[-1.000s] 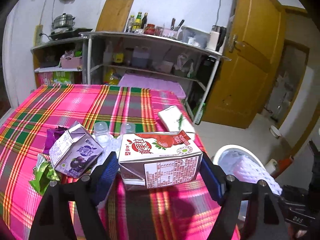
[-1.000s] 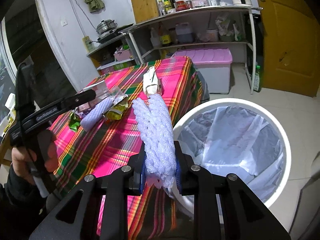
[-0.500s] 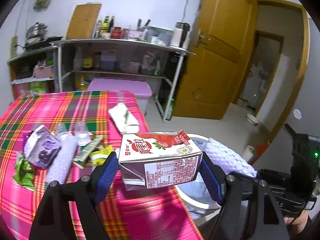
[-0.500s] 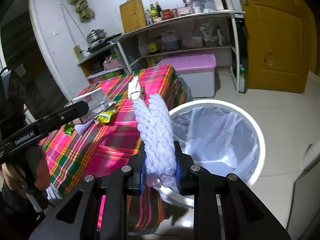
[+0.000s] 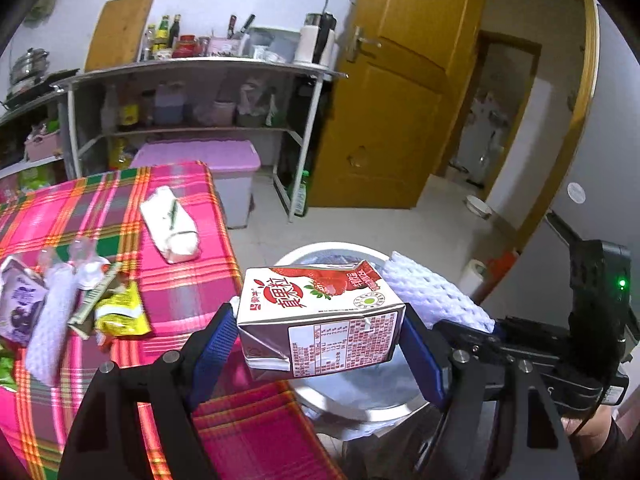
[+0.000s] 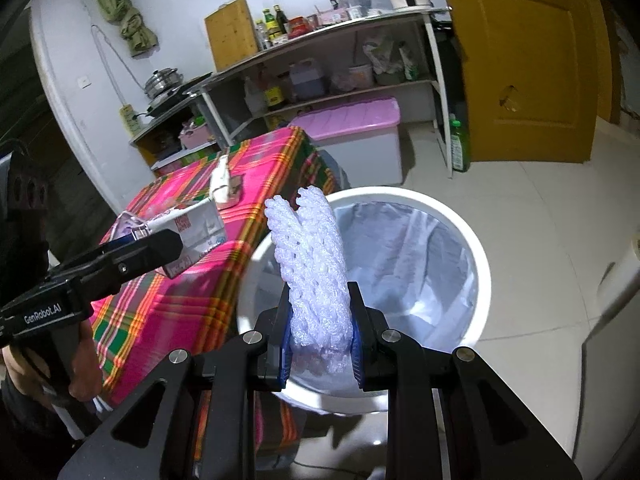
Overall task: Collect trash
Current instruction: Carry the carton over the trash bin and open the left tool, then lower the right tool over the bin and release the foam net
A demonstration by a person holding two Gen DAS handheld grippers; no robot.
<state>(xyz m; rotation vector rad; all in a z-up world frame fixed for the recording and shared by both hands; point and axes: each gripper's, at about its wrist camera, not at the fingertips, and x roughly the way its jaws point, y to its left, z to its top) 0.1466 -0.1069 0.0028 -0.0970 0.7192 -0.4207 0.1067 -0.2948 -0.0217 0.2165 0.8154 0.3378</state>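
My left gripper [image 5: 320,340] is shut on a strawberry milk carton [image 5: 320,316] and holds it above the near rim of the white trash bin [image 5: 372,412]. My right gripper [image 6: 320,340] is shut on a white foam fruit net [image 6: 310,264], held over the bin's [image 6: 476,248] left rim; the bin has a pale liner. The net also shows in the left wrist view [image 5: 432,296]. The carton shows in the right wrist view [image 6: 196,236], over the table edge.
On the plaid-clothed table [image 5: 180,280] lie a white tissue pack [image 5: 170,230], a yellow wrapper [image 5: 120,312], another foam net [image 5: 52,328] and a purple carton [image 5: 18,304]. Shelves [image 5: 192,92], a pink-lidded box [image 5: 216,160] and a wooden door [image 5: 400,100] stand behind.
Both grippers have swung right, off the table, toward the bin. The carton now hangs over the bin's rim and the net is over the bin's left edge.
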